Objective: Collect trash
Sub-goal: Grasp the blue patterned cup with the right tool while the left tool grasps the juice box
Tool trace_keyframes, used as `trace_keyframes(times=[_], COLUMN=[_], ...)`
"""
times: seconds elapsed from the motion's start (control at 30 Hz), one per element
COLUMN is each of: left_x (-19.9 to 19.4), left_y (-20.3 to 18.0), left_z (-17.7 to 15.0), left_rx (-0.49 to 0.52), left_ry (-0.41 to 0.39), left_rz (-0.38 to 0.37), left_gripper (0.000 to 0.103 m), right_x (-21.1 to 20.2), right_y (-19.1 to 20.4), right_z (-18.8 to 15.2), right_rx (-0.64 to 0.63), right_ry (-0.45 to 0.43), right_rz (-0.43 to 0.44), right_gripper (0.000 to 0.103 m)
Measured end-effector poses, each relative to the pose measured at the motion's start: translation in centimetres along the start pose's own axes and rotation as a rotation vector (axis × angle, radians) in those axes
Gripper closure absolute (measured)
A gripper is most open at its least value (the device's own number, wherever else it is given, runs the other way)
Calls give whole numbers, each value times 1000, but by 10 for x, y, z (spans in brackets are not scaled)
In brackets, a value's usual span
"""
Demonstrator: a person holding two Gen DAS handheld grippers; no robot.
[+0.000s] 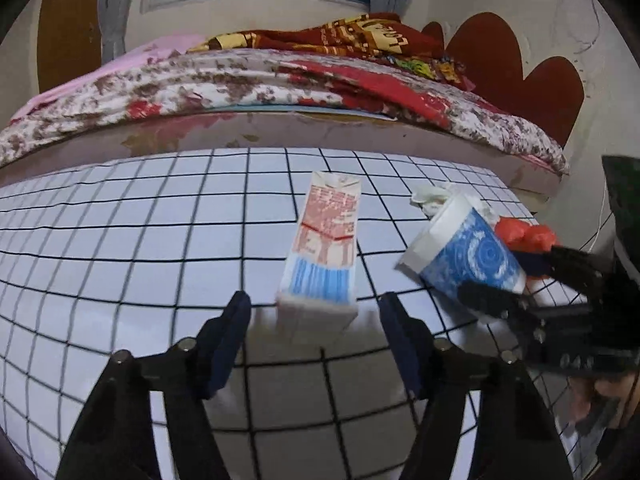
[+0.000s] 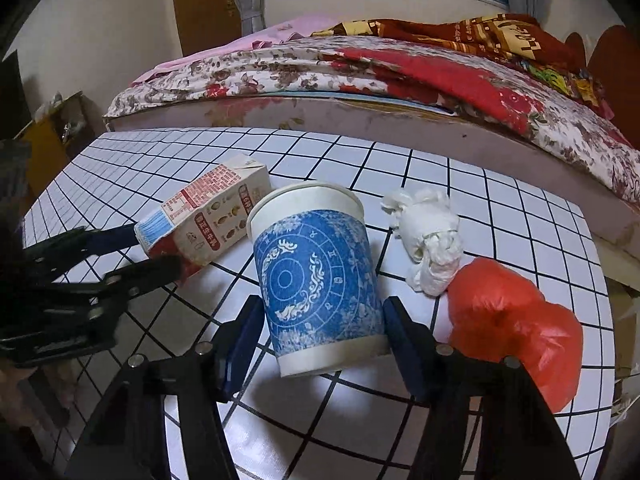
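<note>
A red, white and blue milk carton (image 1: 322,256) lies on the checked table (image 1: 120,240). My left gripper (image 1: 314,312) is open, its fingers either side of the carton's near end, apart from it. A blue and white paper cup (image 2: 320,284) stands tilted between the fingers of my right gripper (image 2: 322,320); the pads sit at the cup's lower sides, and I cannot tell if they press it. The cup (image 1: 466,252) and right gripper (image 1: 516,284) show in the left wrist view. The carton (image 2: 208,216) and left gripper (image 2: 152,248) show in the right wrist view.
A crumpled white tissue (image 2: 430,240) and a red plastic bag (image 2: 516,324) lie right of the cup. The table's right edge (image 2: 604,320) is close behind the bag. A bed with a floral cover (image 2: 360,72) runs along the table's far side.
</note>
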State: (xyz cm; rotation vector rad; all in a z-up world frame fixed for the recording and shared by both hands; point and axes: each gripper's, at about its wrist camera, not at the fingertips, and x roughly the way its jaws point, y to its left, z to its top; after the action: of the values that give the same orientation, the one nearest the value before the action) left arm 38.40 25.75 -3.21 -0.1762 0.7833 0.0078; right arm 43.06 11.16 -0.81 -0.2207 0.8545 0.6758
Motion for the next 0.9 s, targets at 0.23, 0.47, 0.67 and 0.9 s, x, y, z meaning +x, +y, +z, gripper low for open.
trace_keyframes(times=[0.23, 0.47, 0.67, 0.9], left_x=[-8, -67, -120, -151], left_y=[-3, -3, -33, -80], left_z=[-9, -31, -52, -84], left_rx=[18, 12, 51, 94], left_ry=[2, -81, -151, -168], left_rz=[19, 59, 70, 42], left_gripper=[68, 68, 68, 68], right_x=[-6, -52, -107, -169], right_y=[9, 22, 26, 13], right_z=[1, -12, -40, -86], right_rx=[14, 33, 62, 89], right_ry=[-16, -100, -174, -218], right_rz=[26, 43, 26, -27], right_gripper=[42, 43, 43, 43])
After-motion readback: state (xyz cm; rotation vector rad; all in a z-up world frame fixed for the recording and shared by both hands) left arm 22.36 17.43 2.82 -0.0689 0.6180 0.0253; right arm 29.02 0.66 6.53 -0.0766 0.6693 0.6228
